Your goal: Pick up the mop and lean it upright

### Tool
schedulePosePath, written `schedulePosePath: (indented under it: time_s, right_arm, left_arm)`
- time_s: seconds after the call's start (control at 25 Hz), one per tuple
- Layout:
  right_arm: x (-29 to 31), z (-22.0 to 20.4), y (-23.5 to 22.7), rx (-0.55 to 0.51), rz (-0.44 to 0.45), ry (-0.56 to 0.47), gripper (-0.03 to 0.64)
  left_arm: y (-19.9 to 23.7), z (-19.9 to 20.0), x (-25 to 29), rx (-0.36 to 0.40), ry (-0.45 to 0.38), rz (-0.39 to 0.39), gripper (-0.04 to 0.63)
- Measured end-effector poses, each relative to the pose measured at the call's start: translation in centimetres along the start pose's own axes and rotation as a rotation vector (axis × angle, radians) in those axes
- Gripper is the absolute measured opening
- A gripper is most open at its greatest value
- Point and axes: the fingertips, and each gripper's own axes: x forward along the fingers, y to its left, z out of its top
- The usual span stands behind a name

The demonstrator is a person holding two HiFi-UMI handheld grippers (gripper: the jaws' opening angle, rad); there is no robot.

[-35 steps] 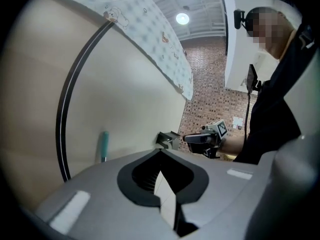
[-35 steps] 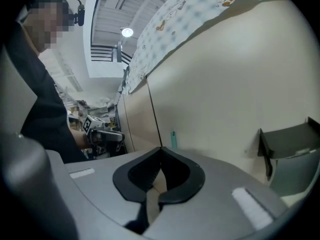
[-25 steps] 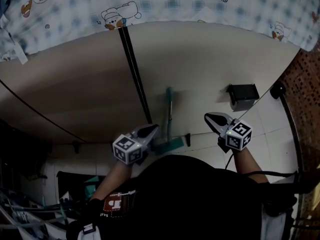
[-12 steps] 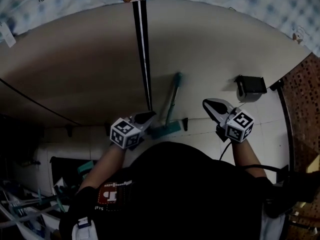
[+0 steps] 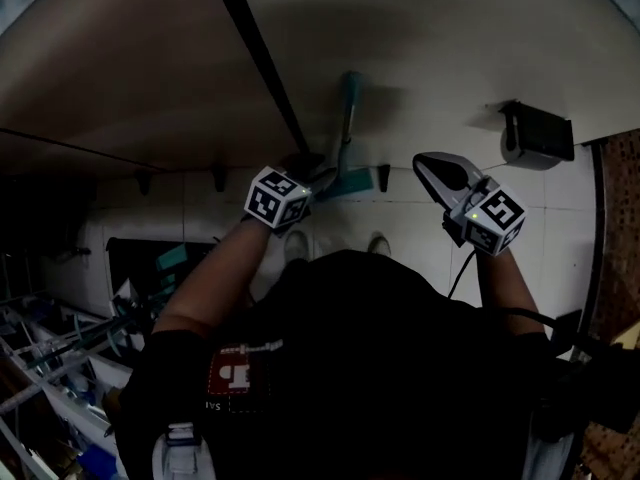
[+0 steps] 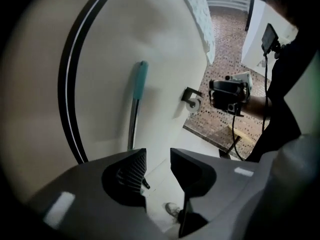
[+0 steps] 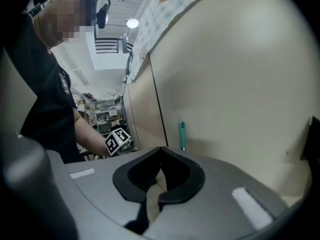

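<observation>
Two tongs: I see both held out in front of the person's dark shirt point(image 5: 380, 368), pointing at the far wall.
Left tongs point(image 6: 157, 156): released. The jaws have just been opening and now stand apart, and I see nothing between them. Through the gap I see only pale floor point(image 5: 420, 228) and a shoe point(image 6: 172, 210).
Right tongs point(image 7: 160, 151): clenched. The tips meet and I see nothing held. They sit well to the right of the mop.
Mop point(image 6: 134, 114): upright against the far wall, with its teal grip at the top and its teal head down where the floor meets the wall. The lower shaft runs just beside the left tongs, on their left jaw's side and outside the gap. I cannot tell whether they touch.
Wall point(image 5: 430, 38): cream. A black strip point(image 5: 255, 48) runs up it just left of the mop.
Far right: a black holder point(image 5: 540, 133) is fixed to the wall, well apart from the mop.
</observation>
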Motion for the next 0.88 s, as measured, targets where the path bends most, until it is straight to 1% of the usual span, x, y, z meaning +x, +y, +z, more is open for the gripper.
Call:
schedulePosePath:
  time_s: [0.12, 0.2, 0.36, 0.48, 0.64, 0.8, 0.88]
  right_arm:
    - [0.4, -2.3, -0.6, 0.04, -0.016, 0.018, 0.015]
    - [0.6, -3.8, -0.6, 0.068, -0.024, 0.036, 0.015]
    - [2.0, -5.9, -2.1, 0.101, -0.044, 0.053, 0.015]
    - [2.2, -8.0, -2.6, 0.123, -0.051, 0.073, 0.015]
    - [2.0, -10.4, -3.3, 0.151, -0.059, 0.096, 0.015]
    - [1.6, -12.0, -3.7, 0.169, -0.065, 0.117, 0.015]
    - [1.4, -12.4, -3.8, 0.175, -0.069, 0.12, 0.015]
  left_arm:
    - [2.2, -2.7, 2.9, 0.007, 0.072, 0.034, 0.153]
    - [3.6, -4.0, 4.8, 0.001, 0.095, 0.05, 0.168]
    - [7.2, -3.7, 9.3, 0.049, 0.109, 0.077, 0.197]
    - [8.4, -4.6, 12.1, 0.05, 0.132, 0.085, 0.203]
    - [9.3, -5.5, 15.2, 0.033, 0.133, 0.095, 0.202]
    - [10.0, -5.7, 16.7, 0.082, 0.102, 0.119, 0.202]
    - [10.3, -5.7, 17.0, 0.087, 0.082, 0.131, 0.202]
